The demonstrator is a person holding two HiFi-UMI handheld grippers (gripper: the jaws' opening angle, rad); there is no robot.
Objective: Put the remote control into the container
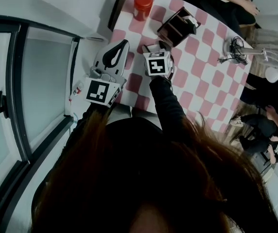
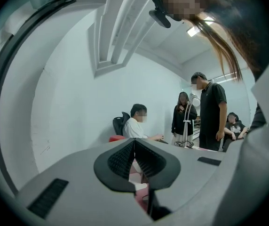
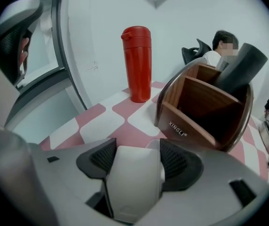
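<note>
Inside right hand-held gripper (image 3: 137,149): remote control (image 3: 134,187)

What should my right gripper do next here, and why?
Probably close the right gripper on the white remote: it already sits between the wide-apart jaws, not yet lifted, and the wooden container stands just beyond it.

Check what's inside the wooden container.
A dark slanted object sticks out of the back compartment of the container. What shows of the other compartments looks empty, but the front wall hides their floors. The white remote is not in it.
</note>
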